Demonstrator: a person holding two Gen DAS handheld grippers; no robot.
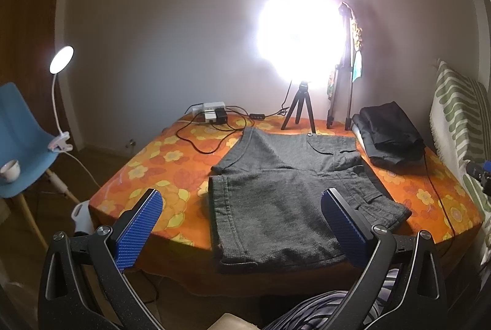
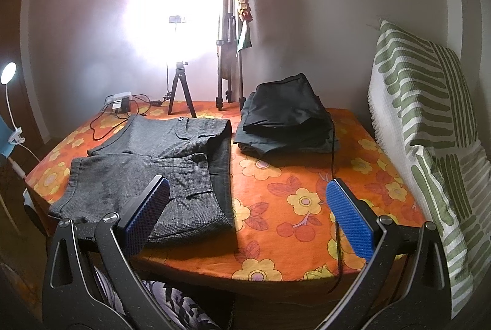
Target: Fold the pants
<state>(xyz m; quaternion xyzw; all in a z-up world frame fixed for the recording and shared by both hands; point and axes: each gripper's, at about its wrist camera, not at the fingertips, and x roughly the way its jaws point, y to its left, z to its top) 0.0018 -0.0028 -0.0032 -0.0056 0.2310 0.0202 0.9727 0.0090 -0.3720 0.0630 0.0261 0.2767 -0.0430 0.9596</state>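
Note:
Grey short pants (image 1: pixel 276 192) lie spread flat on the table with the orange flowered cloth (image 1: pixel 147 176), legs toward the left, waistband toward the right. They also show in the right wrist view (image 2: pixel 144 164). My left gripper (image 1: pixel 242 222) is open and empty, held above the near leg at the table's front edge. My right gripper (image 2: pixel 247 210) is open and empty, above the bare cloth (image 2: pixel 291 201) just right of the waistband. Neither gripper touches the pants.
A stack of folded dark clothes (image 2: pixel 288 121) sits at the back right. A bright lamp on a small tripod (image 2: pixel 181 87), a tall tripod (image 2: pixel 230 47), a power strip with cables (image 1: pixel 211 112) stand at the back. A cable (image 2: pixel 334 176) crosses the right side. A striped cushion (image 2: pixel 429 121) is right, a blue chair (image 1: pixel 21 139) left.

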